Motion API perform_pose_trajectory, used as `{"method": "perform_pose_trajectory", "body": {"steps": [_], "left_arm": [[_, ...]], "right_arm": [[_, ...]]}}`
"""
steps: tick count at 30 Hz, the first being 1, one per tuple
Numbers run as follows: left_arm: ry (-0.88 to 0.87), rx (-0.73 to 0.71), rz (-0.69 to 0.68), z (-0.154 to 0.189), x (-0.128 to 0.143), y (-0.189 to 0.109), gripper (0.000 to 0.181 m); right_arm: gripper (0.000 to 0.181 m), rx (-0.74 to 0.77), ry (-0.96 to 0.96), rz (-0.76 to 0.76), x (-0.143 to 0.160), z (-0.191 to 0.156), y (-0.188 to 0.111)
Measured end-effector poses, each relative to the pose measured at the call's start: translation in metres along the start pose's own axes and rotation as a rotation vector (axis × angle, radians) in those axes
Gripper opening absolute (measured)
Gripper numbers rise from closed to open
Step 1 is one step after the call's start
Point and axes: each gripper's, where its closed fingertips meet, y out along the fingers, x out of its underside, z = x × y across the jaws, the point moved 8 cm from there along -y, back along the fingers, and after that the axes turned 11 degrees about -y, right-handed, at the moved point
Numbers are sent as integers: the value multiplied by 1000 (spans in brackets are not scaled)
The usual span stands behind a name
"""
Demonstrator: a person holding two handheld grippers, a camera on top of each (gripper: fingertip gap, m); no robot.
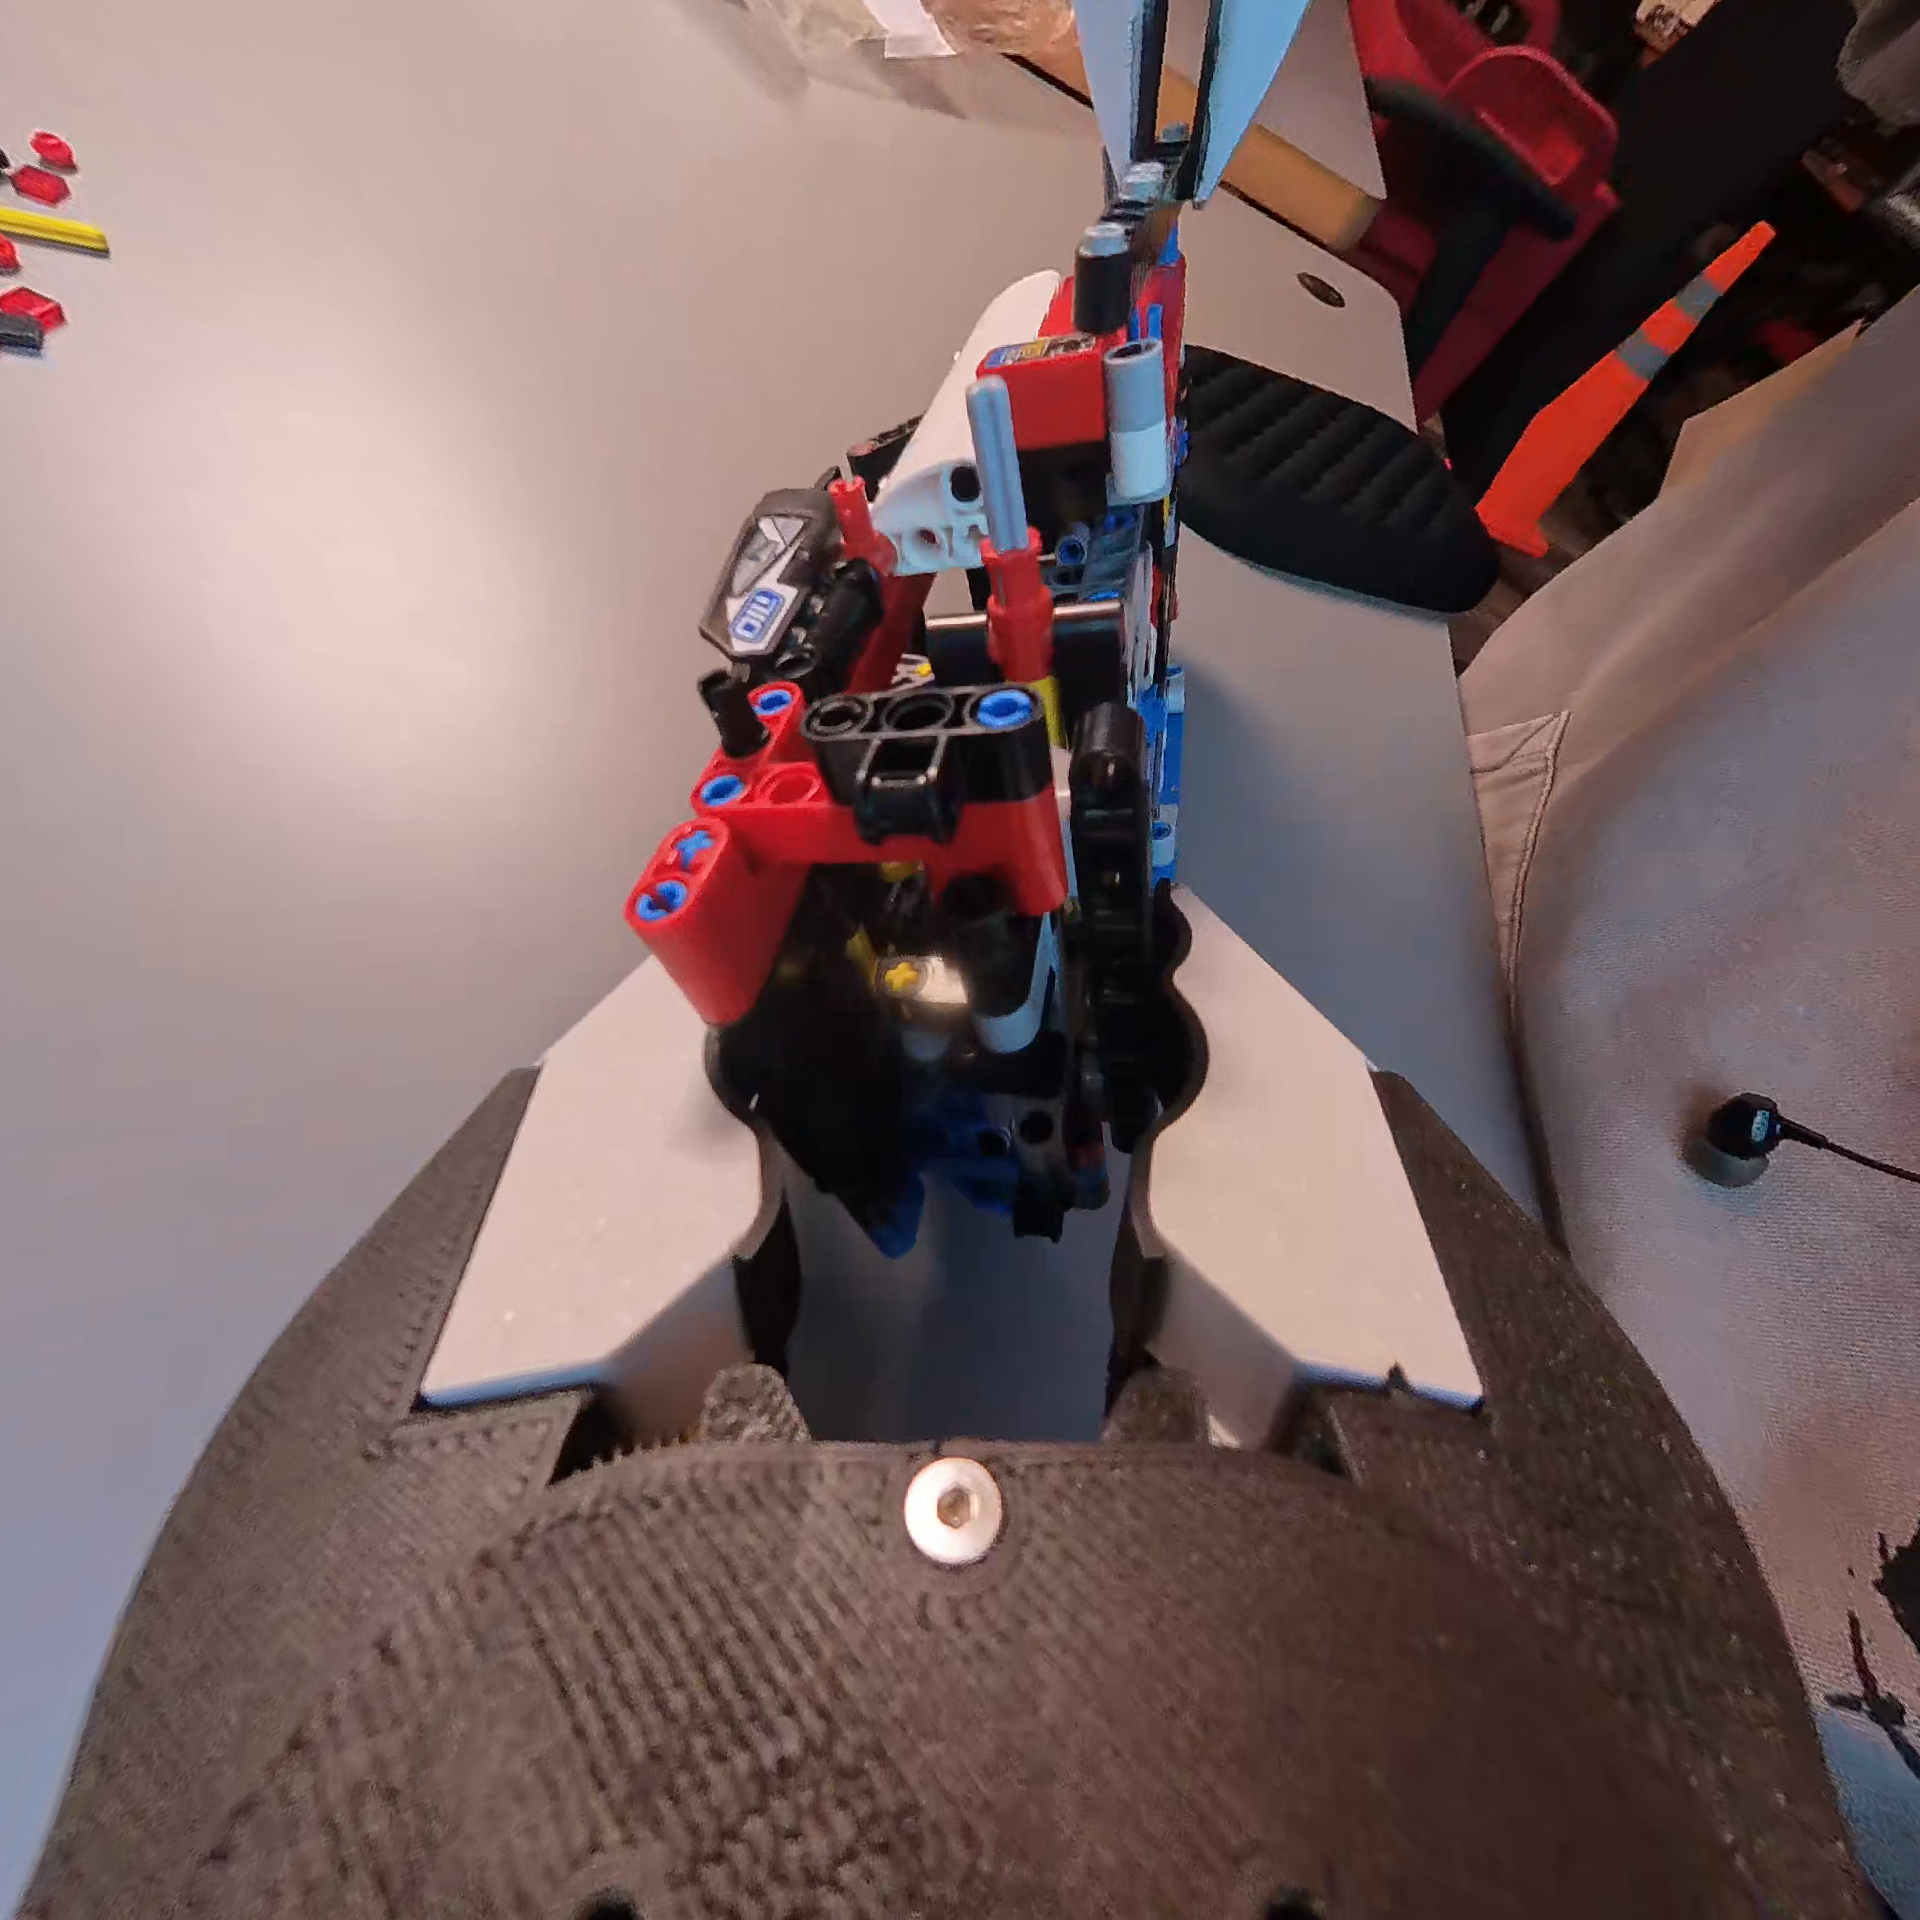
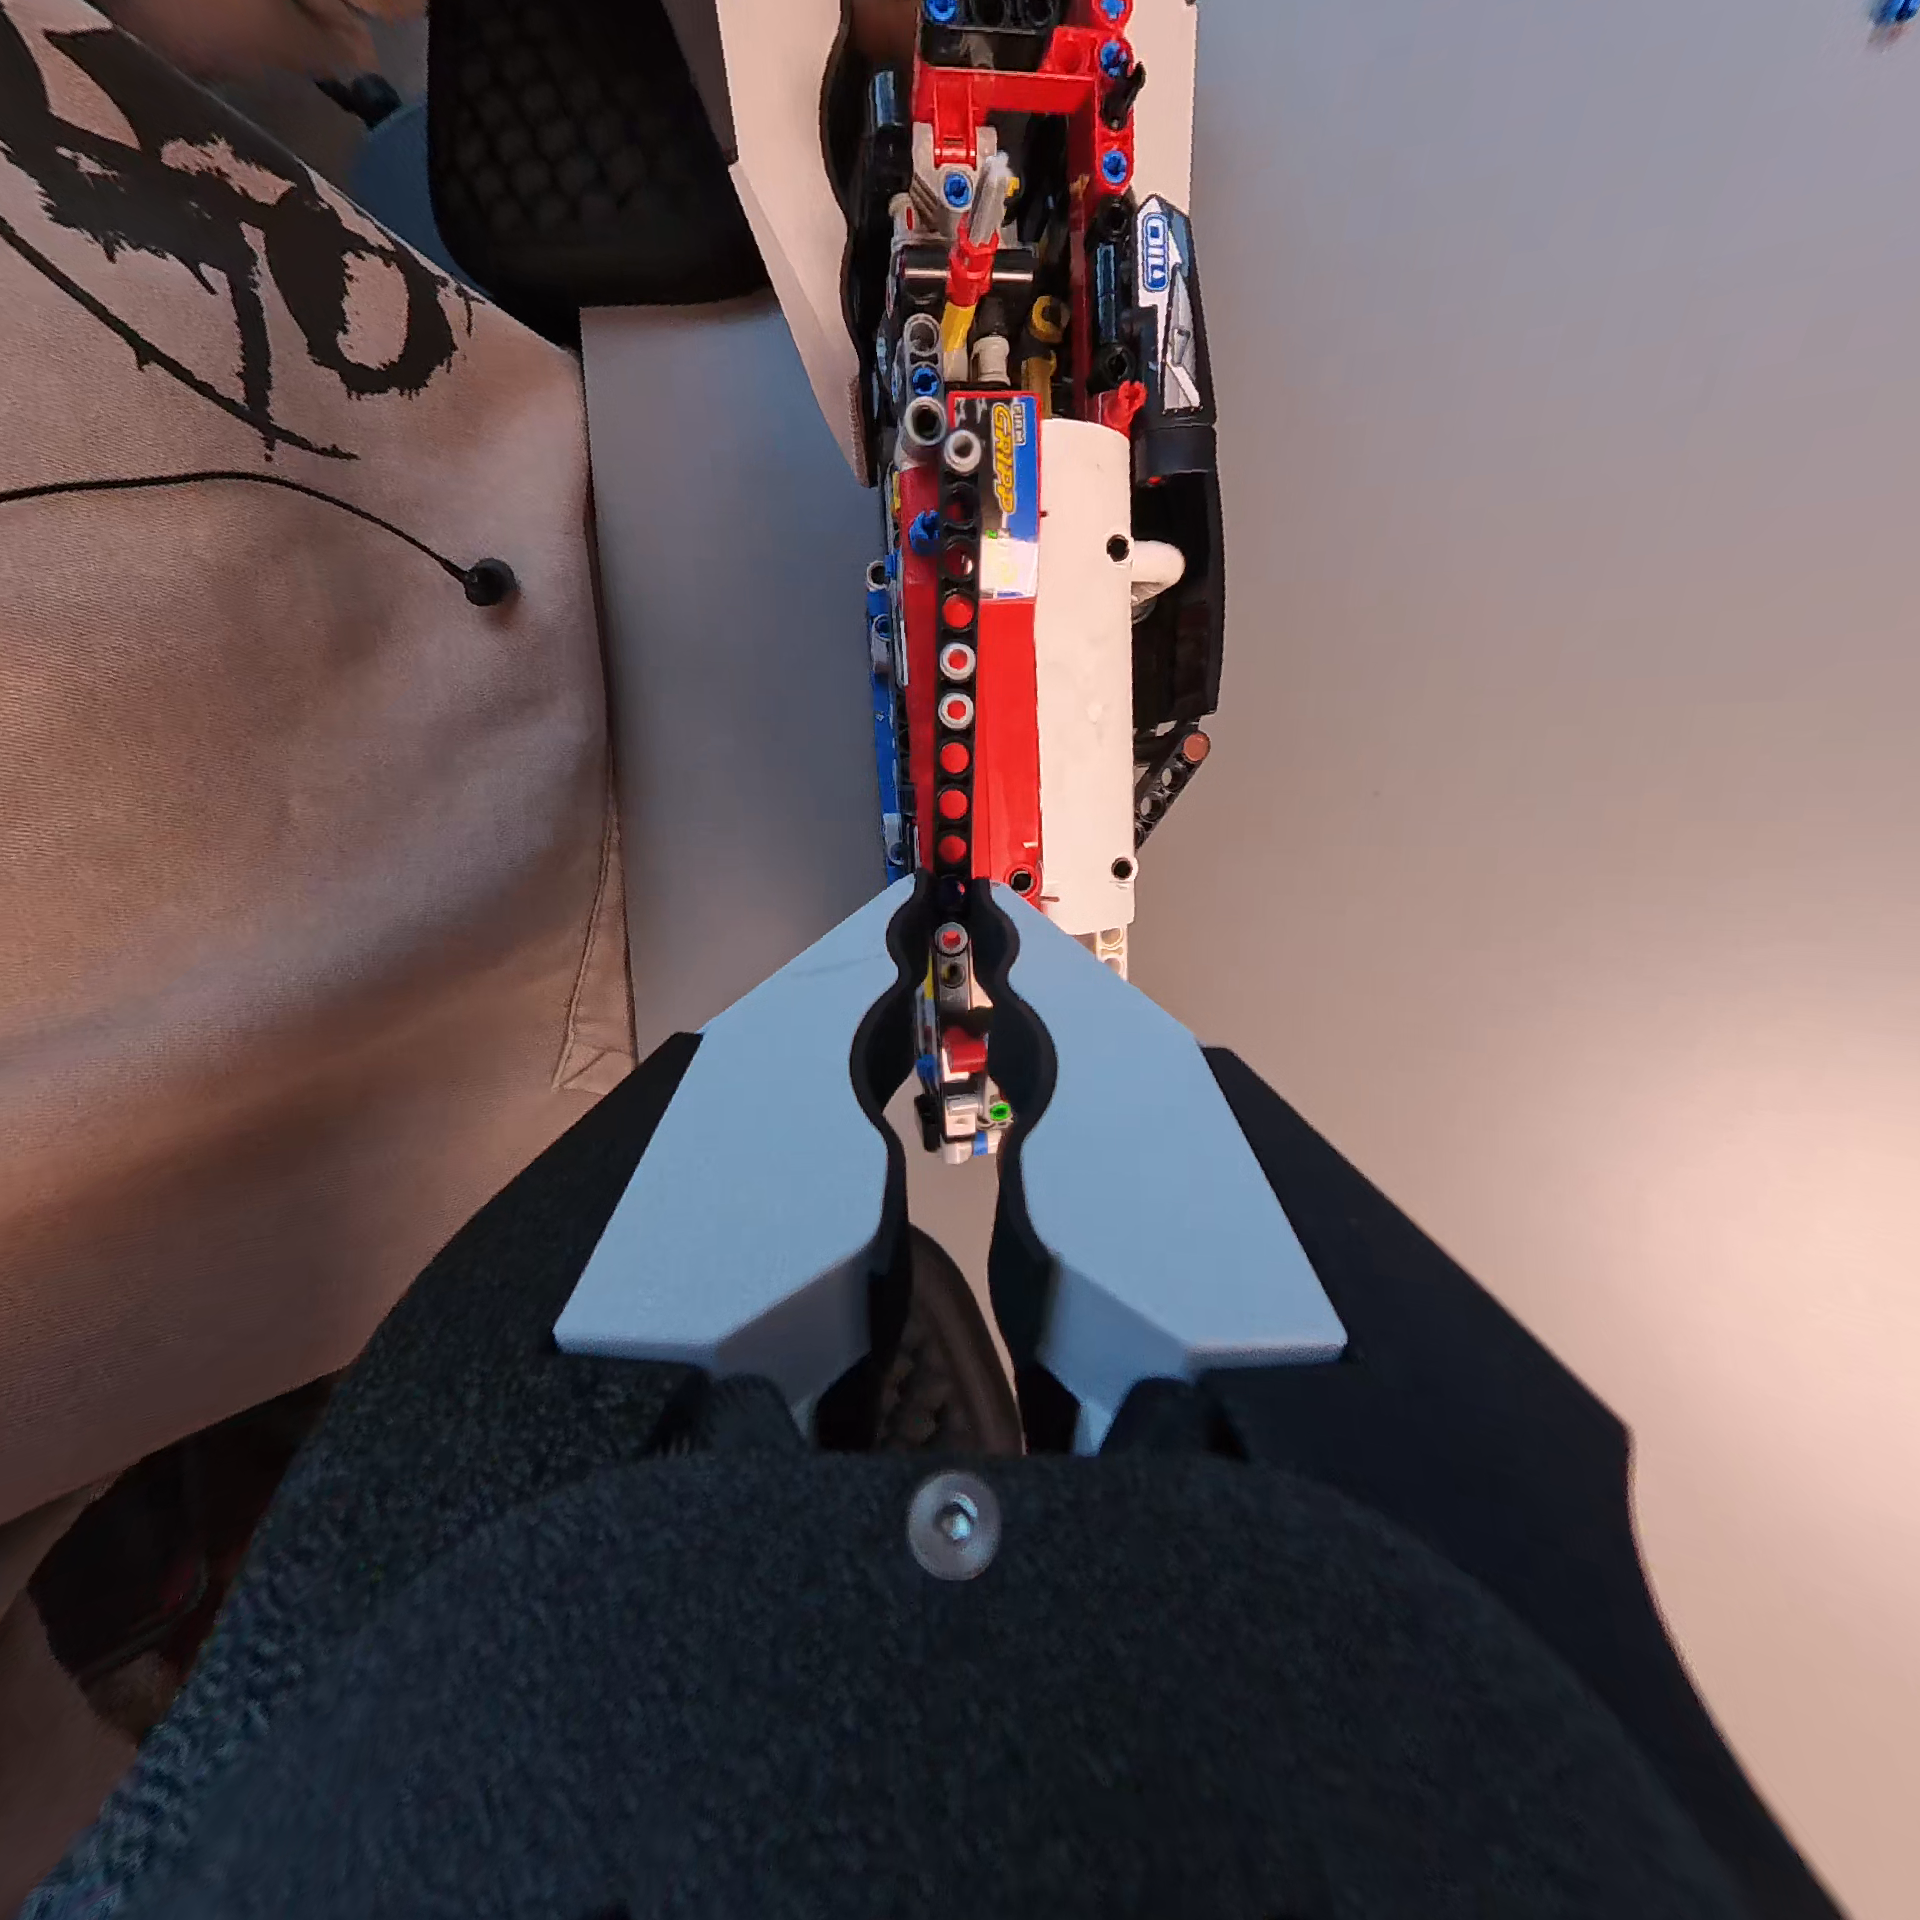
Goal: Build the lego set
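The left gripper (image 1: 935, 1049) clamps one end of the Technic vehicle model (image 1: 935, 790) and the right gripper (image 2: 951, 997) pinches its black beam (image 2: 954, 665) opposite, probably steadying it above the grey table (image 1: 364, 623).

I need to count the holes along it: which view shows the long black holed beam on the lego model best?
The right wrist view: the long black beam runs straight up from the right tool, its row of holes facing the camera. In the left wrist view the lego model hides nearly all of it, with only its far end possibly showing.
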Motion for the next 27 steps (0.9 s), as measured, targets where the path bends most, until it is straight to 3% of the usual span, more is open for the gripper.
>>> {"method": "perform_pose_trajectory", "body": {"steps": [8, 18, 24, 27], "left_arm": [[53, -52, 26, 6, 2, 0, 70], [102, -57, 32, 9, 3, 0, 70], [102, -64, 32, 10, 4, 0, 70], [104, -64, 32, 11, 4, 1, 70]], "right_arm": [[4, 2, -2, -112, -8, -6, 1], [4, 31, -213, -223, -15, -21, 5], [5, -19, 30, -185, -13, -13, 5], [4, 20, -67, -208, -13, -18, 6]]}}
